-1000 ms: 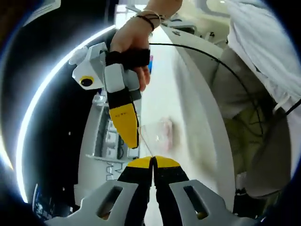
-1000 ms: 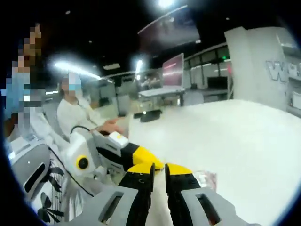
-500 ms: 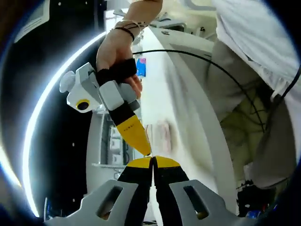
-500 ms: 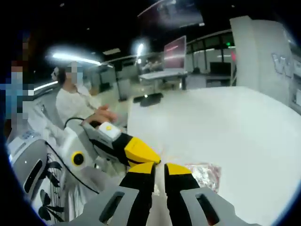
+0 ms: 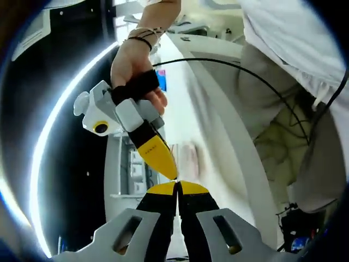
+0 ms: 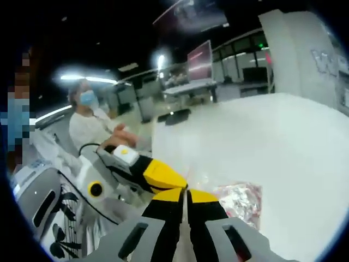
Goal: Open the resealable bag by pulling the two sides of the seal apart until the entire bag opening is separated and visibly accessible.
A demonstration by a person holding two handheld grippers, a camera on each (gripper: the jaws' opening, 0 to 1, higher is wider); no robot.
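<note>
The resealable bag [image 5: 190, 159] is clear film with pink contents and hangs over the white table [image 5: 180, 109]. My left gripper [image 5: 178, 185] is shut, pinching the bag's top edge. The right gripper [image 5: 170, 170], held by a hand, slants in from the upper left until its yellow tip meets my left tips. In the right gripper view, my right gripper [image 6: 186, 192] is shut on the film too. The left gripper [image 6: 177, 181] comes in from the left, tip to tip with it. The bag [image 6: 240, 199] hangs just right of the jaws, above the table [image 6: 272, 136].
A seated person in white [image 6: 87, 120] is at the table's far left edge. A monitor [image 6: 200, 57] and a dark object [image 6: 177, 116] stand at the table's far end. The holder's white clothes [image 5: 294, 54] and a black cable [image 5: 245, 71] are beside the table.
The two grippers' yellow tips have come together until they touch. The gap between the right jaws has shut. The bag looks nearer in the right gripper view.
</note>
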